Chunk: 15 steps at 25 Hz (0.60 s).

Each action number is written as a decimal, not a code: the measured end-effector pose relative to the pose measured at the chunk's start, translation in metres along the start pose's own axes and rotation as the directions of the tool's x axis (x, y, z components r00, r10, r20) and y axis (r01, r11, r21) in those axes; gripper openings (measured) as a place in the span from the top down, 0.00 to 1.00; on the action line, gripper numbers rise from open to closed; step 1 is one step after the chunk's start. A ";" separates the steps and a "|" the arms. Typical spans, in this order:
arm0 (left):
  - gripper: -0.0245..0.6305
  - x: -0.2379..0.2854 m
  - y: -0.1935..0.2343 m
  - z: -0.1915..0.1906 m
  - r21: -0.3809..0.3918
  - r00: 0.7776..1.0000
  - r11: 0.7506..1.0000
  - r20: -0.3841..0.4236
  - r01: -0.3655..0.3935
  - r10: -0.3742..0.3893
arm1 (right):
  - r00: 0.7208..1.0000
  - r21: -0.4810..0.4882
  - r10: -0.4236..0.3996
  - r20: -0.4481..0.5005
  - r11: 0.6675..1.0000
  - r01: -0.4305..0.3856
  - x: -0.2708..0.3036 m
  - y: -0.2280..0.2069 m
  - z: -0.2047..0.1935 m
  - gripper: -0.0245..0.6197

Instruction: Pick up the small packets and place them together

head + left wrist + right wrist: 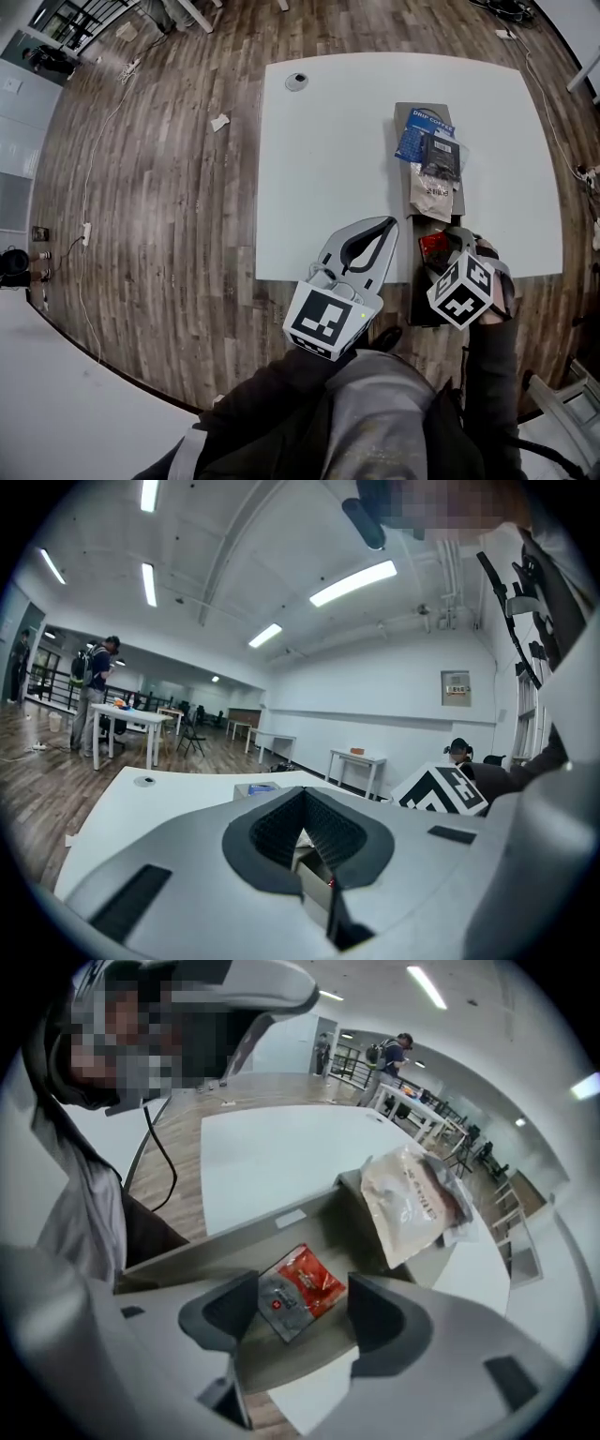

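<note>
Right gripper (302, 1311) spread wide, packet (305, 1290) lying loose between its fingers (neither pad touching it); left gripper (384, 225) clenched, empty.

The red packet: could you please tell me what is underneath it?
The red packet lies flat on a grey tray, which rests on the white table. Whether anything is tucked beneath the packet itself cannot be seen.

Floor (169, 187): grey-brown wood planks, with a white cable (94, 178) trailing across them.
Walls (375, 696): plain white, with 1 small box (456, 688) mounted high.
Ceiling: white, with long strip lights (352, 583) lit.
Furniture: a large white table (328, 169) nearest; smaller white tables (131, 719) and a dark chair (192, 735) farther off.
Far corner: a dark railing (75, 14).
</note>
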<state>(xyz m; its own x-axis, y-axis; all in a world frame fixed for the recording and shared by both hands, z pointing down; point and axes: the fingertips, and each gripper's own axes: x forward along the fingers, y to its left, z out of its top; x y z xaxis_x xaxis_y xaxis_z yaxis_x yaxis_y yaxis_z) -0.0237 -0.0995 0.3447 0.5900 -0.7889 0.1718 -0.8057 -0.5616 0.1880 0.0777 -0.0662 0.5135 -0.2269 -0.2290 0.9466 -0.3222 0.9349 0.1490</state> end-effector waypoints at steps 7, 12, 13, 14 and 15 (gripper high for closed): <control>0.96 0.007 0.025 0.000 -0.044 1.000 0.999 0.001 -0.026 0.026 | 0.993 -0.021 0.077 -0.085 0.997 -0.079 0.015 -0.004 0.000 0.52; 0.96 0.014 0.032 -0.007 -0.046 1.000 0.999 0.002 -0.025 0.025 | 0.998 -0.062 -0.007 -0.069 0.998 0.003 0.015 -0.019 0.000 0.81; 0.96 0.014 0.032 -0.008 -0.050 1.000 0.998 -0.001 -0.026 0.026 | 0.998 -0.055 -0.009 -0.064 0.998 0.006 0.014 -0.020 0.000 0.84; 0.96 0.013 0.032 -0.008 -0.054 1.000 0.998 -0.004 -0.027 0.027 | 0.998 -0.046 -0.010 -0.058 0.999 0.007 0.013 -0.020 0.001 0.85; 0.96 0.011 0.031 -0.008 -0.055 1.000 0.998 -0.006 -0.028 0.028 | 0.999 -0.037 -0.010 -0.051 0.999 0.008 0.011 -0.019 0.002 0.85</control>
<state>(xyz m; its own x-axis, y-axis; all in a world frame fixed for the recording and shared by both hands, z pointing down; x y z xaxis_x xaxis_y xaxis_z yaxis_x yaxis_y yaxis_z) -0.0414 -0.1238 0.3604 0.5678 -0.8027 0.1826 -0.8178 -0.5247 0.2363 0.0799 -0.0871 0.5207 -0.1769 -0.2244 0.9583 -0.2902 0.9423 0.1670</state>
